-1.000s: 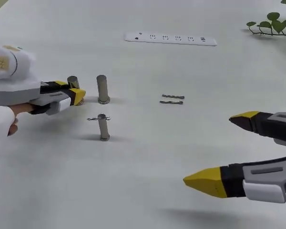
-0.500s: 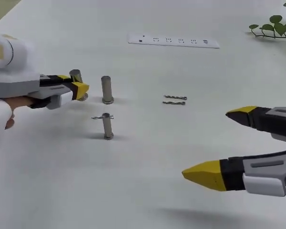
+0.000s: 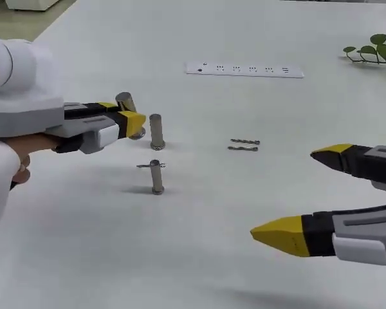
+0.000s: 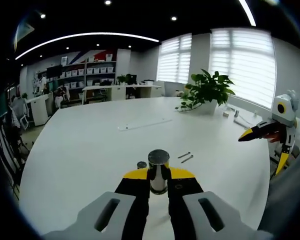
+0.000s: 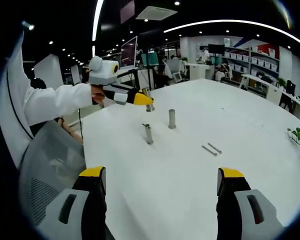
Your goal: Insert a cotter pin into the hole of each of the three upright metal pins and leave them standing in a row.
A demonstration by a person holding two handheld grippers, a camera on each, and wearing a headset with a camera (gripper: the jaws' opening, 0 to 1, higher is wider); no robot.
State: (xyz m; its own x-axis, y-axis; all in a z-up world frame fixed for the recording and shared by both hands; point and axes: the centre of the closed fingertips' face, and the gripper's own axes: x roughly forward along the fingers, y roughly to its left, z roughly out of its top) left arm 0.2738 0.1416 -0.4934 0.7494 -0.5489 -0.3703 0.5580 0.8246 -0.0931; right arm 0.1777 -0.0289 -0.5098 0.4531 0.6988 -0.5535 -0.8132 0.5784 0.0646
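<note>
Left hand-held gripper [image 3: 136, 121]: You are squeezing the left pin [image 3: 123, 101] between its jaws, low over the desk [image 3: 199, 257]. I cannot tell if the pin is touching the desk.
Right hand-held gripper [image 3: 289, 193]: You are holding it with jaws spread wide and nothing in them, well apart from the pins.
Pins: The middle pin [image 3: 156, 131] is standing just beside the one you are gripping. The front pin [image 3: 157, 181] is standing nearer to you, with a cotter [image 3: 145, 166] going through its top.
Loose cotters [image 3: 244, 145]: Two are lying side by side on the desk, between the pins and your right hand-held gripper.
Knock risk: The middle pin is sitting very near your left jaws. If you are swinging the held pin sideways, you could bump it over.
Slip risk: The pin looks round and smooth. If you are squeezing too softly, it could turn, slide out and roll.
Cotter risk: The cotters are thin and lying flat. Your big jaws could push them away or grab both at once.
Row risk: If you are setting the pin down crooked, it could fall onto its neighbours.
</note>
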